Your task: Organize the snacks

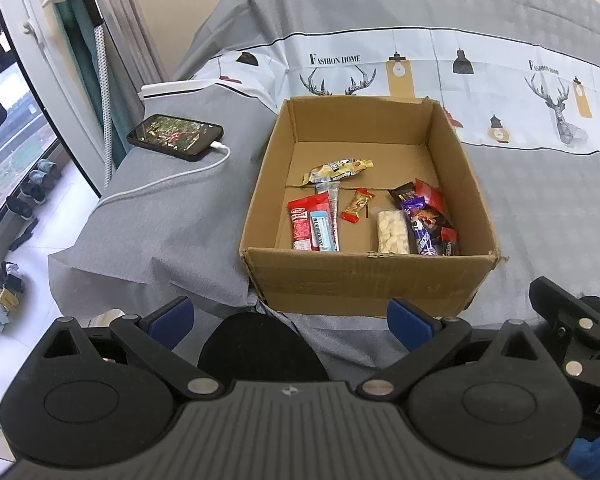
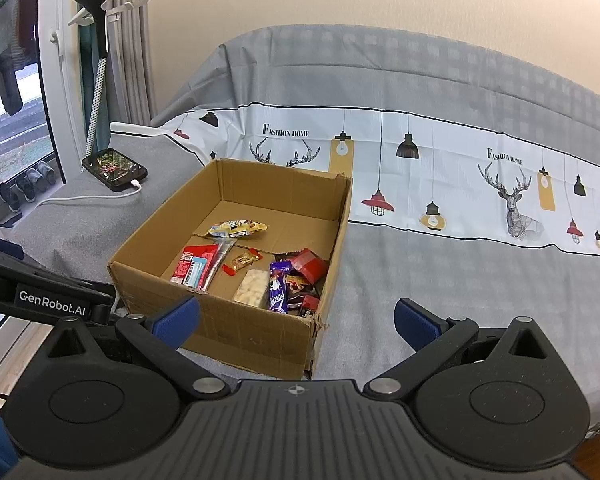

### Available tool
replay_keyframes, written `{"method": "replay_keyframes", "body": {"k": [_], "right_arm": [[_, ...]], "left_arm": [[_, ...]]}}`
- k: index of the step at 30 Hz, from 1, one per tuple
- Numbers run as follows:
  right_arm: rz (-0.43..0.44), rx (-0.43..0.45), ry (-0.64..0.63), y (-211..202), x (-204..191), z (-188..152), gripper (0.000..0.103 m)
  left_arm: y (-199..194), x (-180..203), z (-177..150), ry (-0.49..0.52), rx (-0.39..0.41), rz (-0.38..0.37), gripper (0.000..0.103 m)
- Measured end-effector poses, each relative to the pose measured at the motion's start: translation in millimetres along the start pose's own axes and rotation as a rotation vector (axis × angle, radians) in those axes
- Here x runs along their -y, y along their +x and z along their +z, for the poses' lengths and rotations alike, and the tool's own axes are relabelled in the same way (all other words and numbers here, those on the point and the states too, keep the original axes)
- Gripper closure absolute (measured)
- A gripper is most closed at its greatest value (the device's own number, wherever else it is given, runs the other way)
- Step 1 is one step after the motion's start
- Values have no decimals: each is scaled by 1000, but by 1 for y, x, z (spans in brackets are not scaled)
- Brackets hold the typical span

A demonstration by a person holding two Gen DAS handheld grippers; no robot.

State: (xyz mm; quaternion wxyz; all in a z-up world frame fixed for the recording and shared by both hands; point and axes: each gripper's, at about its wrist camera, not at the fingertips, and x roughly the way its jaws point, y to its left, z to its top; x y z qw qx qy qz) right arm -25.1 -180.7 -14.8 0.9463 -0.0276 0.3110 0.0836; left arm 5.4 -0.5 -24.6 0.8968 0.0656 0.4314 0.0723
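Snacks point(image 1: 370, 216) lie loose inside an open cardboard box point(image 1: 364, 280) on a grey-covered bed point(image 1: 160, 232); both hand-held grippers wait in front of it, holding nothing.

Inside, a red packet point(image 2: 186, 266) and a pale blue one point(image 2: 196, 273) sit side by side at the left, a yellow wrapper point(image 2: 236, 229) lies toward the back, and a clear pack of pale pieces point(image 2: 253, 286) rests beside a purple bar point(image 2: 278, 286) and dark and red wrappers at the right. No snack shows on the bedcover outside the box. The left gripper point(image 1: 290, 322) and right gripper point(image 2: 296, 320) each have their blue fingers spread wide. This fits either a finished gathering or sorting within the box underway, so no next move is settled. A phone point(image 1: 175, 136) charges nearby.
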Motion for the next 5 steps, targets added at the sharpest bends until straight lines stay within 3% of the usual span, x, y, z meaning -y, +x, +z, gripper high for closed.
{"method": "replay_keyframes", "body": {"k": [5], "right_arm": [[16, -5, 4, 3, 1, -2, 0]], "left_arm": [[4, 0, 1, 1, -16, 11, 0]]}}
